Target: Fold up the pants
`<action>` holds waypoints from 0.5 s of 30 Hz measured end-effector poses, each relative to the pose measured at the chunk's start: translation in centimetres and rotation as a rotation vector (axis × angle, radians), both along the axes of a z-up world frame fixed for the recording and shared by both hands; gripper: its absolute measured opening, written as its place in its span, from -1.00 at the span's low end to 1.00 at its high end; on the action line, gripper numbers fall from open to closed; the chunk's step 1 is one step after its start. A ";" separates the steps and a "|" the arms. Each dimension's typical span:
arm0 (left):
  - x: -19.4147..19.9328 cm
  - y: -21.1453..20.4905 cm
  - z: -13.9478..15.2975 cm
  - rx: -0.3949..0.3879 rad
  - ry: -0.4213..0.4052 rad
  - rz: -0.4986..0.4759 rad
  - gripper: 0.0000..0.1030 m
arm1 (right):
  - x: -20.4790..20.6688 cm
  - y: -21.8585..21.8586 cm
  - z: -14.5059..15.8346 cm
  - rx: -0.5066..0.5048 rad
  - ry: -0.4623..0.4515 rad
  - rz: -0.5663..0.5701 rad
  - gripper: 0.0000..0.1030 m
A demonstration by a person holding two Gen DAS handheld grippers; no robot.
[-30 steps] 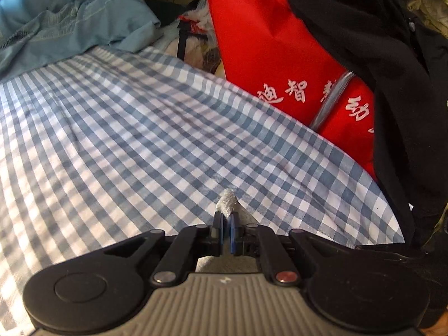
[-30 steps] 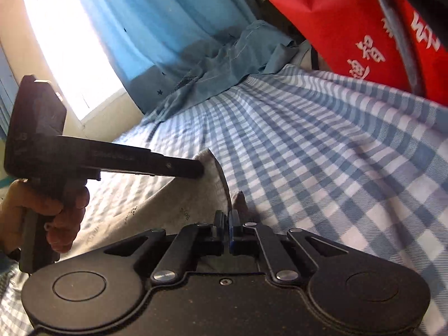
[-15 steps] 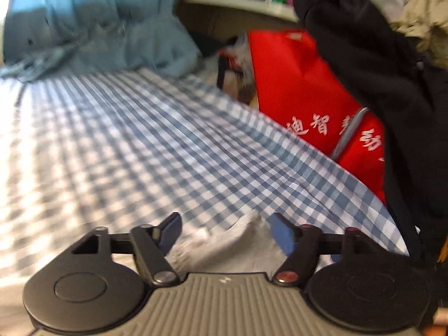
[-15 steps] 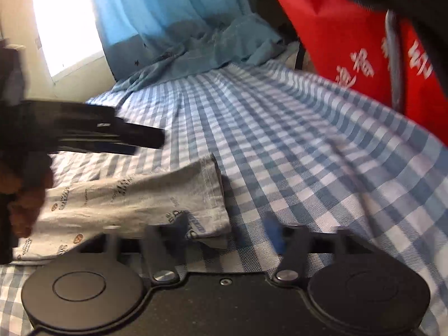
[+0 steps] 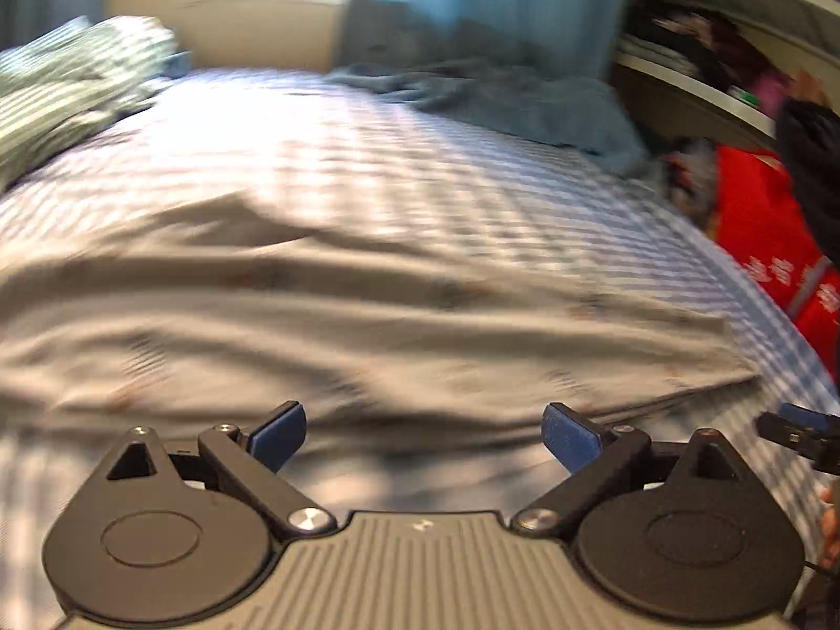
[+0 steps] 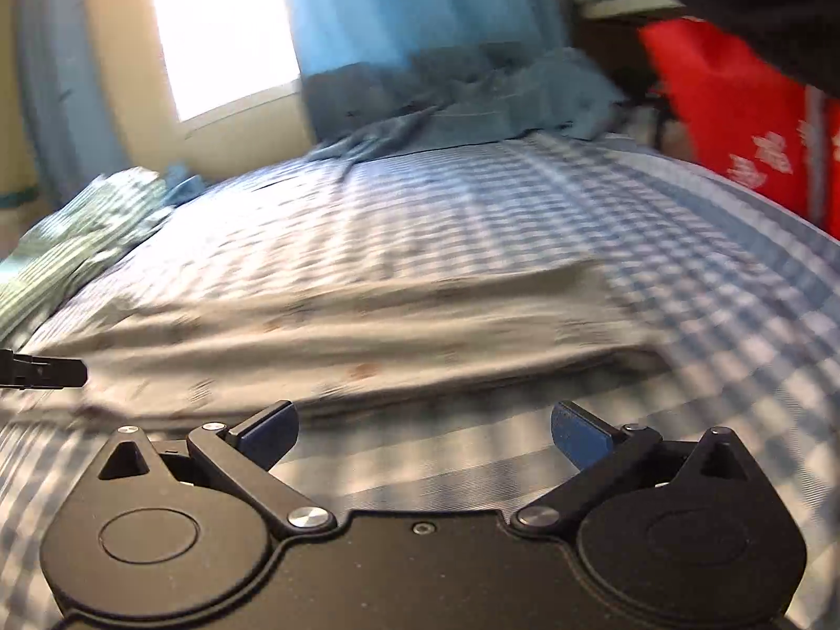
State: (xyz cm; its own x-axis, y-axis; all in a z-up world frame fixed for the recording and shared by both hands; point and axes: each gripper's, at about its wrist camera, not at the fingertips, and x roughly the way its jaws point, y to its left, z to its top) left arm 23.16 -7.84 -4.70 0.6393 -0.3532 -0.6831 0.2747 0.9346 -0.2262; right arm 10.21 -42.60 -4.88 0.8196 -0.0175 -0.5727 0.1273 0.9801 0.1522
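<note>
Both views are smeared with blur, so the print on your pants (image 5: 367, 315) is unreadable, and their left end runs out of the left wrist view. They lie flat, seemingly doubled lengthwise, across the near part of the checked bed sheet (image 6: 525, 210).

Your left gripper (image 5: 422, 433) is spread wide and opening, nothing between its blue pads (image 5: 278, 433); it hangs just near of the pants' edge. Your right gripper (image 6: 425, 433) is likewise wide and opening, empty, over bare sheet by the pants' right end. Each gripper's tip pokes into the other's view.
</note>
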 end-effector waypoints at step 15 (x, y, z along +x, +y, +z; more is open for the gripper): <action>1.7 20.4 0.8 -0.033 -0.072 0.372 0.98 | 14.0 16.4 1.7 0.073 0.046 0.449 0.99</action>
